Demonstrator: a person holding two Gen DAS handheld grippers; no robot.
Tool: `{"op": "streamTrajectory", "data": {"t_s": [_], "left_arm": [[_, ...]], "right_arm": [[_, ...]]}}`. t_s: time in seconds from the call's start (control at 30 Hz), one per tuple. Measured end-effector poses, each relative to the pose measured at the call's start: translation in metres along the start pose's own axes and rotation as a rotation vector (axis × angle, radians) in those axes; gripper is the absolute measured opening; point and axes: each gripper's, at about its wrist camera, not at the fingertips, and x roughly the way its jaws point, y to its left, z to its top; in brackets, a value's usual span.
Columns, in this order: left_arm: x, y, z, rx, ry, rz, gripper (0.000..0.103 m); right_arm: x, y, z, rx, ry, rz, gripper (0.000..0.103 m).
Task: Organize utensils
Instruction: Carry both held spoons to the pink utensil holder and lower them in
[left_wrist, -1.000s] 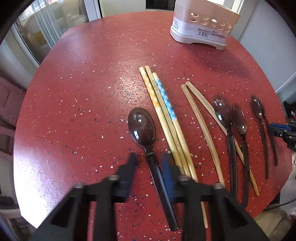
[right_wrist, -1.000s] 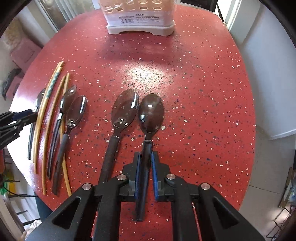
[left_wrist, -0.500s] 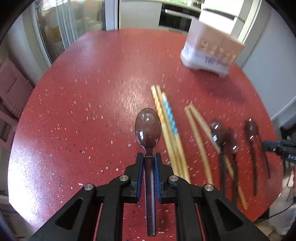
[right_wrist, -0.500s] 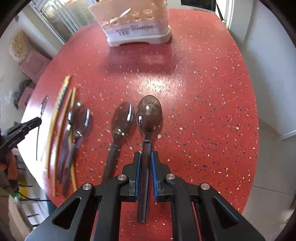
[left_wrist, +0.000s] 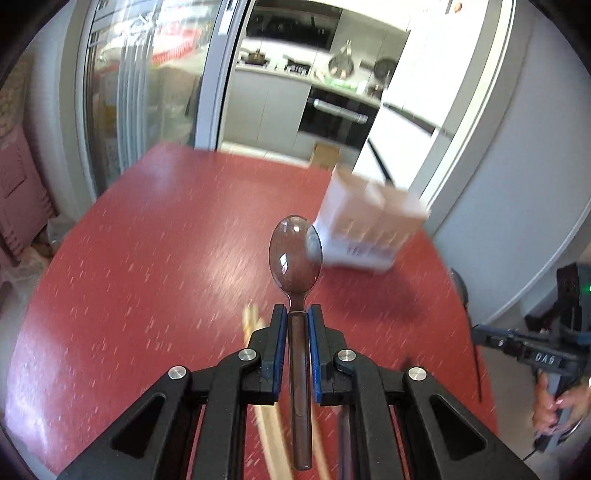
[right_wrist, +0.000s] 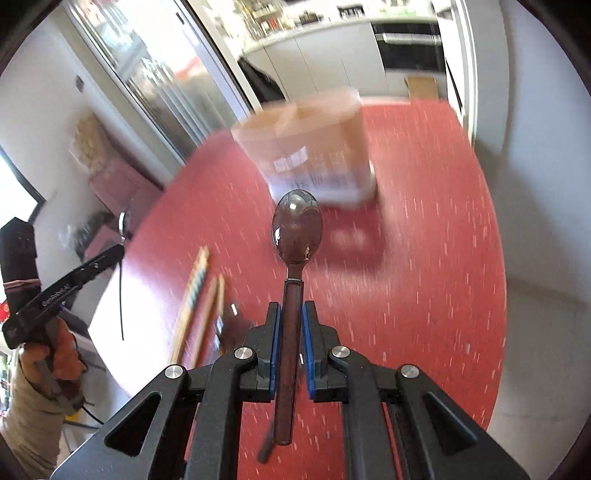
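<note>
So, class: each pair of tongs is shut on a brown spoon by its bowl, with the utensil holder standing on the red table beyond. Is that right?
Not quite. Both wrist views show the left tongs and right tongs gripping each spoon by its handle; the bowl sticks out ahead. The utensil holder does stand on the red table.

My own black fingers hide most of the chopsticks (left_wrist: 255, 325) on the table (left_wrist: 147, 258); I see only smeared tips. The utensil holder (right_wrist: 306, 147) is blurred, so its holes and label are unreadable. In my right view, a dark utensil (right_wrist: 231, 326) beside my jaws is too smeared to name.
</note>
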Motion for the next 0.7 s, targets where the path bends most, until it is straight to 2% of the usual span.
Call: {"op": "streamTrajectory", "data": {"t_s": [0.23,0.37,0.47,0.57,0.7], "left_arm": [[0.02,-0.024,0.071,-0.018,-0.099,-0.061,0.041],[0.043,-0.041,0.112,0.007,-0.158,-0.05,0.041],[0.062,-0.046,0.143,-0.011,-0.182,-0.065,0.041],[0.082,-0.051,0.166,-0.022,-0.209,-0.079,0.041],[0.11,-0.062,0.185,0.005,-0.25,-0.062,0.041]], "right_arm": [[-0.005,0.007,0.066,-0.025,-0.12,0.029,0.012],[0.004,0.008,0.109,-0.042,-0.189,0.029,0.012],[0.013,0.004,0.139,-0.047,-0.223,0.031,0.012],[0.029,0.001,0.169,-0.061,-0.243,0.035,0.012],[0.046,-0.002,0.196,-0.089,-0.273,0.016,0.012]]}}
